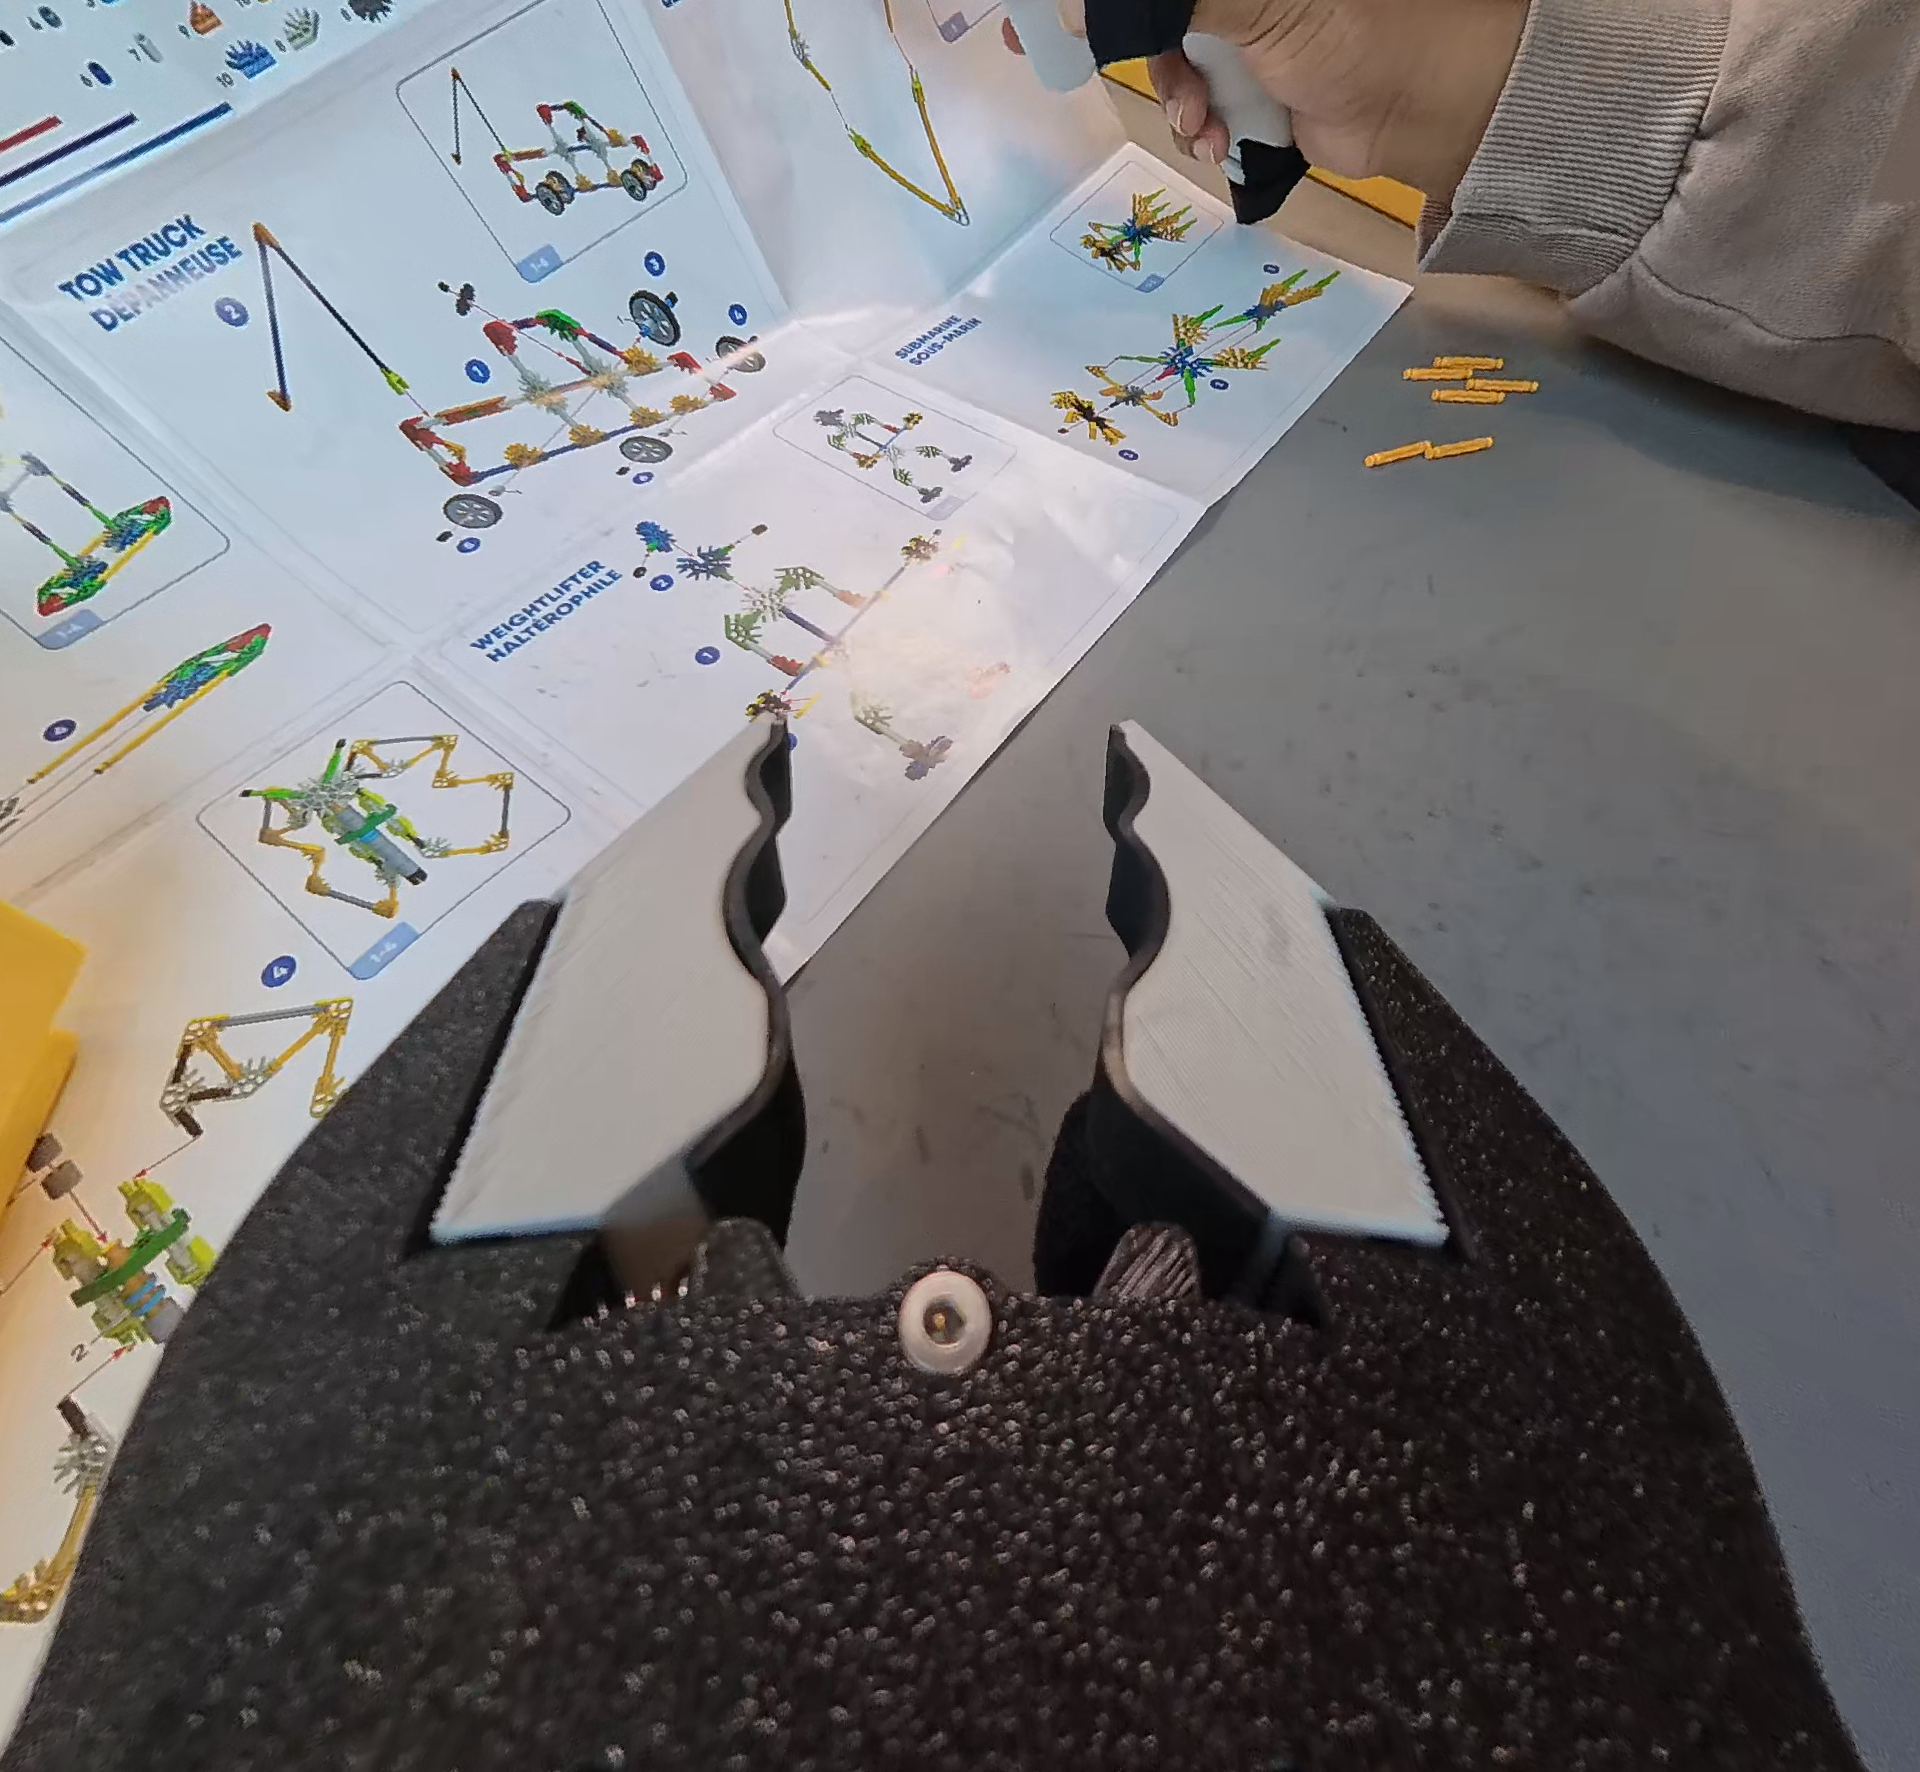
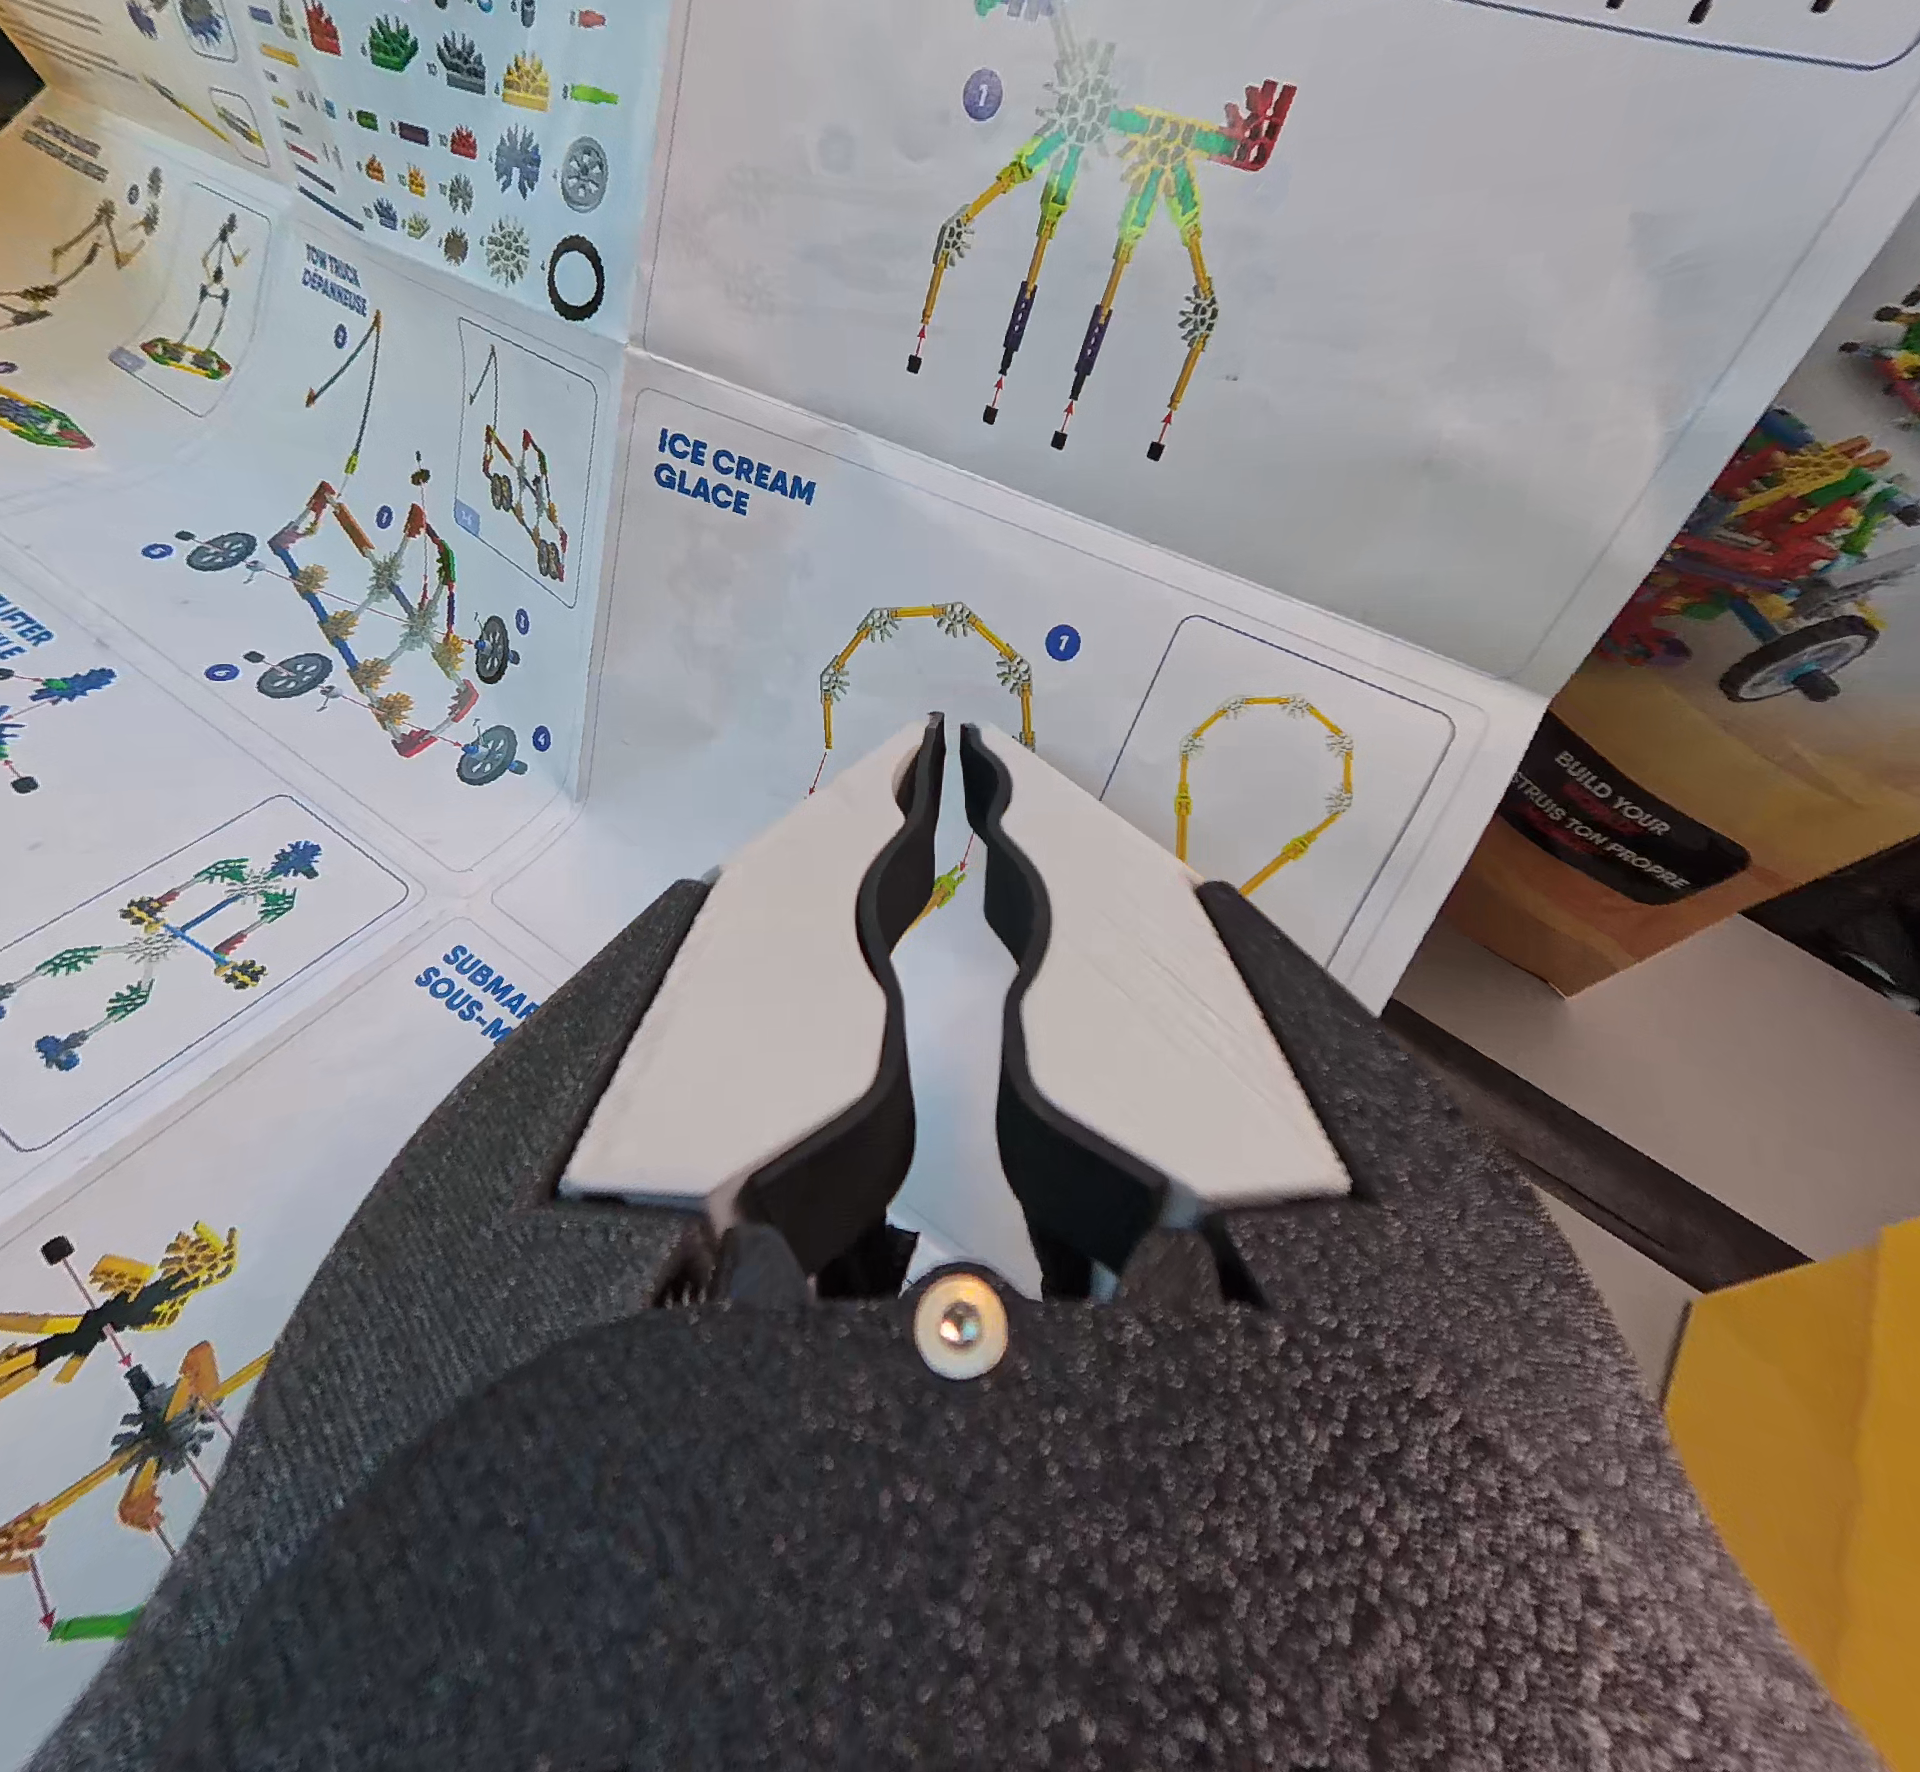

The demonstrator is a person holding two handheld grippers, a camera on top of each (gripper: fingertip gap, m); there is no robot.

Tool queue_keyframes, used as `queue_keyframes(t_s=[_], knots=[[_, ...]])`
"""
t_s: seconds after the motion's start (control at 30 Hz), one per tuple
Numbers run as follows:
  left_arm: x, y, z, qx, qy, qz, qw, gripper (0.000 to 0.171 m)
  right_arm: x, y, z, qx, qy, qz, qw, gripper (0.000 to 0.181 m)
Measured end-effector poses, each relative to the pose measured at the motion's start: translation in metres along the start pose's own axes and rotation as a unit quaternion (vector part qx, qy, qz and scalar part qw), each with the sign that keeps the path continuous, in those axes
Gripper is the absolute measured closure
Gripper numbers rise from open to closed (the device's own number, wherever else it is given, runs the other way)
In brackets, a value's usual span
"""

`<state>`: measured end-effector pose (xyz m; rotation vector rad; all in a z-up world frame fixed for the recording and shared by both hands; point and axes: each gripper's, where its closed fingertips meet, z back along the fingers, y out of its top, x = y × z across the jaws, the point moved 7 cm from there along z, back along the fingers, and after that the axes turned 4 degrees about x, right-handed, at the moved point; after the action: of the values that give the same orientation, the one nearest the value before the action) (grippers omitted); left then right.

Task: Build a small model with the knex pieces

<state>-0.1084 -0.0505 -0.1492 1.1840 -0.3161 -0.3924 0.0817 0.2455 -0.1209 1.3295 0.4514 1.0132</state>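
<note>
Instruction sheet [image 1: 436,434]: large, white, unfolded, with coloured drawings of rod-and-connector models; lies flat on the grey table [image 1: 1507,787] and covers its left part.

Left gripper [image 1: 940,746]: fingers well apart, nothing between them. Hovers low over the sheet's near edge, left finger above paper, right finger above bare table.

Right gripper [image 2: 948,730]: tips nearly together, a thin gap showing, no object in them. Points down at the sheet, tips over a yellow loop drawing. In the left wrist view a hand [image 1: 1351,60] in a beige sleeve [image 1: 1714,195] grips its handle from the right, wrist raised, nose angled down-left toward the paper.

Yellow rods [image 1: 1455,403]: small loose cluster on bare table, well right of the sheet, near the sleeve.

Yellow box [image 2: 1662,787]: stands just beyond the sheet's right edge.
</note>
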Motion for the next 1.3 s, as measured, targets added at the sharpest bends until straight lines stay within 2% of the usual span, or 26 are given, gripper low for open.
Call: queue_keyframes(t_s=[0.2, 0.33, 0.73, 0.9, 1.3], knots=[[-0.002, -0.0003, 0.0, 0.0, -0.001, 0.01, 1.0, 0.111, -0.0003, -0.003, -0.0006, 0.011, 0.002, -0.006, 1.0, 0.18], [-0.0005, -0.0009, -0.0004, -0.002, -0.009, 0.009, 1.0, 0.119, -0.0024, -0.0036, -0.0009, 0.012, -0.002, 0.004, 1.0, 0.179], [-0.0046, 0.0017, 0.0024, 0.017, 0.011, 0.009, 1.0, 0.119, -0.0039, -0.0022, -0.0001, 0.011, -0.002, 0.013, 1.0, 0.173], [-0.0056, 0.0021, 0.003, 0.02, 0.014, 0.01, 1.0, 0.119, -0.0048, -0.004, -0.0012, 0.008, -0.005, 0.011, 1.0, 0.161], [-0.007, 0.0019, 0.004, 0.021, 0.019, 0.013, 1.0, 0.118, -0.0072, -0.0043, -0.0028, 0.006, -0.004, 0.02, 1.0, 0.158]])
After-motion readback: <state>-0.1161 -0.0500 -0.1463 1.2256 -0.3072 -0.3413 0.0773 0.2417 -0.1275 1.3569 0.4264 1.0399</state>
